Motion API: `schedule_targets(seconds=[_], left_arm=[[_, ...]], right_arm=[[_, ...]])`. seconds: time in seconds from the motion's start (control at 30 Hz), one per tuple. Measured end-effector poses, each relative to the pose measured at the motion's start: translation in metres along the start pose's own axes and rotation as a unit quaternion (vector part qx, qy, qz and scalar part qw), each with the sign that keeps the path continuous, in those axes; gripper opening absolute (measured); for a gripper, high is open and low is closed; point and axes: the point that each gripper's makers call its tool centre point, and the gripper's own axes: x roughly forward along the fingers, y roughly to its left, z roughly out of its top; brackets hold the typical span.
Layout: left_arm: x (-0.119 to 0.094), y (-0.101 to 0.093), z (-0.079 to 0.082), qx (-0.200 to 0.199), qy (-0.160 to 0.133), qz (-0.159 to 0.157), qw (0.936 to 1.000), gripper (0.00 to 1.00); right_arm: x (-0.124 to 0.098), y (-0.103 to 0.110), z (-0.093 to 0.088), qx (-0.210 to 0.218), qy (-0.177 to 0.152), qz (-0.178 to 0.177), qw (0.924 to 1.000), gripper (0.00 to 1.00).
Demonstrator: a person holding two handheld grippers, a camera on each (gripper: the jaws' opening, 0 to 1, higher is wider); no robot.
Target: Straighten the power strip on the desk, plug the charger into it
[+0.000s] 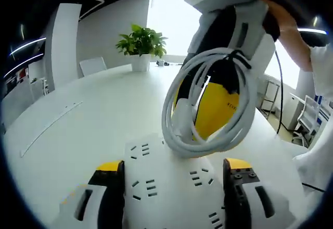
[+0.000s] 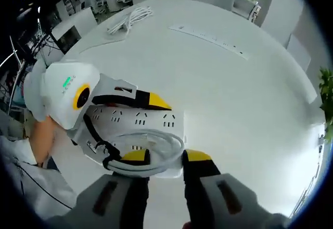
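Note:
A white power strip [image 1: 166, 187] with several sockets is clamped between the two jaws of my left gripper [image 1: 174, 173], just above the white desk [image 1: 93, 114]. Its white cord is wound into a coil [image 1: 208, 140] bound with a black tie. My right gripper [image 1: 216, 109] comes down from the upper right, shut on that coil, which hangs over the strip's far end. In the right gripper view the coil [image 2: 156, 138] lies between the yellow tips of my right gripper [image 2: 166, 157]. Just beyond, my left gripper [image 2: 136, 108] holds the power strip [image 2: 140, 119].
A loose bundle of white cable [image 2: 130, 18] lies at the desk's far side. A long cover slot [image 2: 208, 35] runs across the desk [image 2: 223, 93]. A potted plant [image 1: 141, 44] and a chair [image 1: 92, 65] stand at the desk's edge. A person's hand [image 2: 44, 135] holds the left gripper.

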Motion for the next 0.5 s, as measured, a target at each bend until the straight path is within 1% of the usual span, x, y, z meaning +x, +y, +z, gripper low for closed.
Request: schedule_targets(seconds=[0.1,0.17,0.2,0.27,0.4,0.43,0.5], left_arm=[[-0.0003,-0.0002,0.0,0.0,0.0,0.0,1.0,0.78],[-0.0005,-0.0003,-0.0002,0.0,0.0,0.0,1.0,0.78],[-0.0004,-0.0003,-0.0002,0.001,0.0,0.0,1.0,0.78],[-0.0005,-0.0005,-0.0005,0.002,0.002,0.0,1.0,0.78],[-0.0007,-0.0004,-0.0008,0.002,0.003,0.001,1.0,0.78],[-0.0006,-0.0005,-0.0009,0.003,0.004,0.002,1.0,0.78],[-0.0008,-0.0003,-0.0009,0.004,0.003,0.003,1.0,0.78]], right_arm=[[0.0012,0.0014,-0.0002,-0.009,0.008,-0.012,0.9999,0.23],[0.0014,0.0003,-0.0002,-0.006,0.01,-0.016,0.9998,0.22],[0.0013,-0.0004,-0.0005,0.004,0.01,-0.022,0.9997,0.22],[0.0019,0.001,-0.0001,-0.006,0.008,-0.033,0.9994,0.21],[0.0029,0.0012,0.0012,-0.009,0.012,-0.049,0.9987,0.21],[0.004,0.0001,0.0033,-0.004,0.008,-0.054,0.9985,0.21],[0.0041,-0.0002,0.0021,-0.011,0.013,-0.059,0.9981,0.21]])
